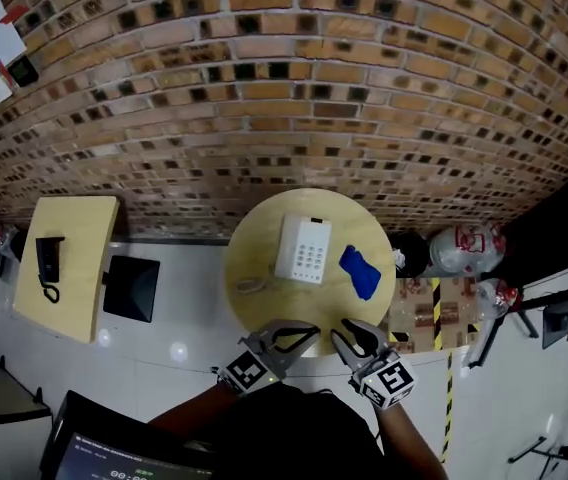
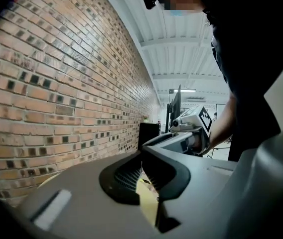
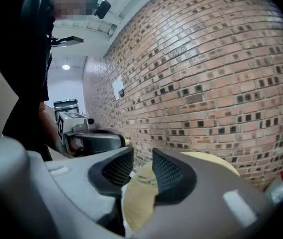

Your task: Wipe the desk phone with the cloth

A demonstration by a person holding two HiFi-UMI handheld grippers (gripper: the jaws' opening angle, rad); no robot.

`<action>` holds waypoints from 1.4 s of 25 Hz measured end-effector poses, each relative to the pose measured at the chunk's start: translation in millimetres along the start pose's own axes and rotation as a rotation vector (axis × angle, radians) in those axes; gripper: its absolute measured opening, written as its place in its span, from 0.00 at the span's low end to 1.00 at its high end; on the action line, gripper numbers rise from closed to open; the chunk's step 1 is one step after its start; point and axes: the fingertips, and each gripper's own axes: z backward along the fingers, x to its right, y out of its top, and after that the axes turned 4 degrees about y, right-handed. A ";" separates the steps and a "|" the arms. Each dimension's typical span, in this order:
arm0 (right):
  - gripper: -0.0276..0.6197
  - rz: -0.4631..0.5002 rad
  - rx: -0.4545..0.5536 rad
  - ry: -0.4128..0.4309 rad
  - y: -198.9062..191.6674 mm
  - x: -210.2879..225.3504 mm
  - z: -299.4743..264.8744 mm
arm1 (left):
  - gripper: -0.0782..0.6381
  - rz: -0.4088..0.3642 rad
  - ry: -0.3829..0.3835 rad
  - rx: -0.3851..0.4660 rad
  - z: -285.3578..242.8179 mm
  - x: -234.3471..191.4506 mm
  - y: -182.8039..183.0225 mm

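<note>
A white desk phone [image 1: 302, 250] lies near the middle of the round wooden table [image 1: 254, 243]. Just to its right lies a crumpled blue cloth [image 1: 358, 271], touched by neither gripper. Both grippers hover side by side over the table's near edge. My left gripper [image 1: 311, 328] [image 2: 142, 156] has its fingertips together with nothing between them. My right gripper [image 1: 354, 330] [image 3: 141, 153] stands open with a bare gap through which the tabletop shows. Each gripper view shows the other gripper beside it; neither shows the phone or the cloth.
A small pale coil of cord [image 1: 252, 286] lies on the table left of the phone. A brick wall [image 1: 294, 88] rises behind. To the left stand a rectangular table with a black phone [image 1: 49, 260] and a dark stool [image 1: 131, 288]. Bags [image 1: 464, 248] and striped tape [image 1: 434, 313] are to the right.
</note>
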 end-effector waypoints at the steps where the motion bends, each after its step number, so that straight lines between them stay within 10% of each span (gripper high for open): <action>1: 0.22 0.003 -0.027 -0.026 -4.5 13.3 -10.0 | 0.11 0.008 -0.008 -0.005 -2.0 -12.0 -2.8; 22: 0.37 -0.068 -0.674 -0.294 -214.1 284.8 -86.3 | 0.16 0.048 0.060 -0.133 -24.4 -85.7 -59.5; 35: 0.18 -0.186 -0.774 -0.282 -252.8 305.5 -102.9 | 0.16 0.083 0.082 -0.159 -17.3 -95.5 -75.7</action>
